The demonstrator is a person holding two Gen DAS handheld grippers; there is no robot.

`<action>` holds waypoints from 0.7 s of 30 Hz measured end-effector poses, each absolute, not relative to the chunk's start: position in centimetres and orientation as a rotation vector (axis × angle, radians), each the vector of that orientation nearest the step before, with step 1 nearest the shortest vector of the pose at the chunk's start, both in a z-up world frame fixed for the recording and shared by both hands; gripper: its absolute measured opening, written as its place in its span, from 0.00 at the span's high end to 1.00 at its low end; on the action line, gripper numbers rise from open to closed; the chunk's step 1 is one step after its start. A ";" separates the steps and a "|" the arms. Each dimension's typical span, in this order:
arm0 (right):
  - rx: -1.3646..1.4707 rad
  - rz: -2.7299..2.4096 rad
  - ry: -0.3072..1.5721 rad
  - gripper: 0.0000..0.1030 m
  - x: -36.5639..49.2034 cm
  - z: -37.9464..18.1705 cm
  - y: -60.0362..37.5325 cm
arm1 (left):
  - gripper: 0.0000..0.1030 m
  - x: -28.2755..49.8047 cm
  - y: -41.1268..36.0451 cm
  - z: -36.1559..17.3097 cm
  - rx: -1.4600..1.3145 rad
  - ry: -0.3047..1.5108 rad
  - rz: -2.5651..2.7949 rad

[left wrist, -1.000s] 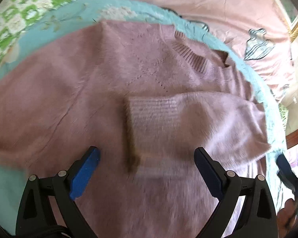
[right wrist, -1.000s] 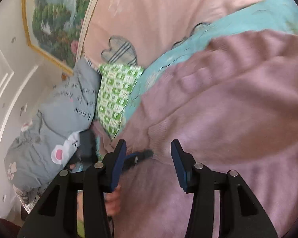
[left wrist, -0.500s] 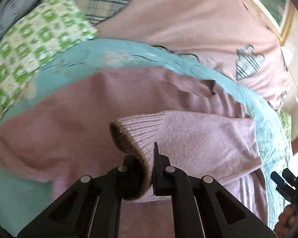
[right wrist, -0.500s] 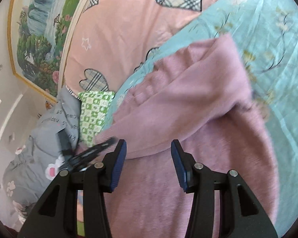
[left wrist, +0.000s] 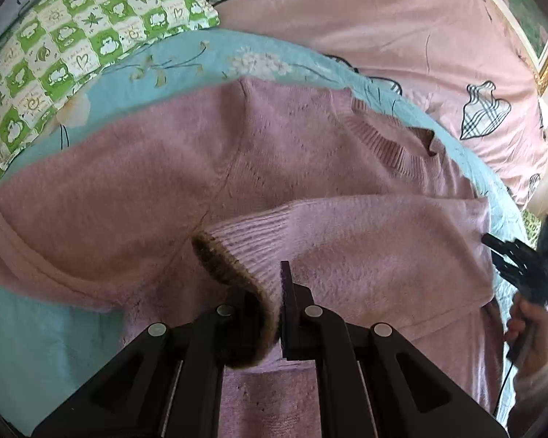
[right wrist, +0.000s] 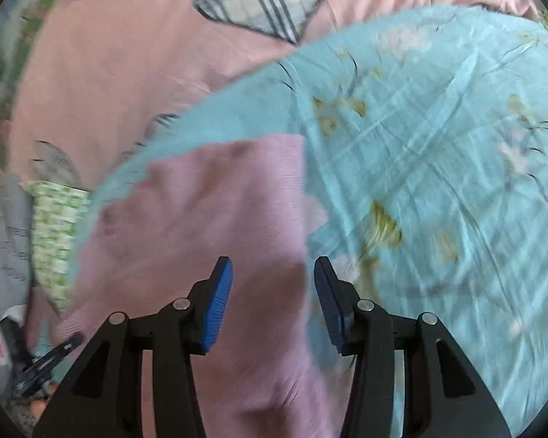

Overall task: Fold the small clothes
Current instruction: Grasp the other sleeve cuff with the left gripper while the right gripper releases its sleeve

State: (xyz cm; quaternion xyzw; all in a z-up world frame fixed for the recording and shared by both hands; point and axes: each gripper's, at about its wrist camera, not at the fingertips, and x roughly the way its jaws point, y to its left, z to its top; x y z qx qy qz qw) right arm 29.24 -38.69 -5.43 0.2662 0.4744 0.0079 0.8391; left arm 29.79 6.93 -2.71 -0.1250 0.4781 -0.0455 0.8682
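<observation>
A pink knit sweater [left wrist: 157, 179] lies spread on a light blue floral sheet [left wrist: 36, 335]. One sleeve [left wrist: 376, 252] is folded across its body. My left gripper [left wrist: 274, 303] is shut on that sleeve's ribbed cuff [left wrist: 244, 244], which has a brown edge. In the right wrist view my right gripper [right wrist: 272, 292] is open and empty, just above the sweater's folded side edge [right wrist: 208, 226], with the blue sheet [right wrist: 438, 168] to its right. The right gripper [left wrist: 522, 266] also shows at the right edge of the left wrist view.
A green checked pillow [left wrist: 73, 47] lies at the far left. A pink bedspread with plaid hearts [left wrist: 383, 25] covers the far side. A grey printed pillow [right wrist: 3, 255] lies at the left of the right wrist view.
My left gripper closed on the sleeve cuff and keeps hold of it, lifted a little. My right gripper swung to the right, from over the sweater body to its side edge.
</observation>
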 end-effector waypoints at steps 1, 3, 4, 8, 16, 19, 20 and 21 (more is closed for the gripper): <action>0.578 0.043 1.025 0.53 30.0 -6.3 -38.8 | 0.94 29.8 6.9 -2.8 -0.259 1.008 -0.098; 0.560 0.136 1.021 0.61 30.7 -6.5 -38.3 | 0.94 30.2 6.5 -3.1 -0.252 1.017 -0.093; 0.534 0.164 1.023 0.90 30.7 -6.4 -38.1 | 0.94 30.2 6.4 -3.0 -0.249 1.017 -0.094; 0.383 0.116 0.957 0.92 30.0 -3.2 -39.0 | 0.94 31.3 4.5 -2.4 -0.249 1.006 -0.147; 0.282 0.034 1.008 0.92 30.7 -5.0 -40.1 | 0.91 33.3 4.3 -4.1 -0.258 1.003 -0.158; 0.354 0.001 1.024 0.85 30.3 -5.3 -40.3 | 0.79 32.5 5.0 -3.4 -0.231 0.992 -0.152; 0.364 -0.014 1.024 0.82 30.0 -5.0 -40.3 | 0.77 32.1 5.4 -3.0 -0.223 0.985 -0.147; 0.376 -0.034 1.021 0.79 29.5 -4.6 -40.1 | 0.76 31.6 6.0 -2.7 -0.221 0.978 -0.141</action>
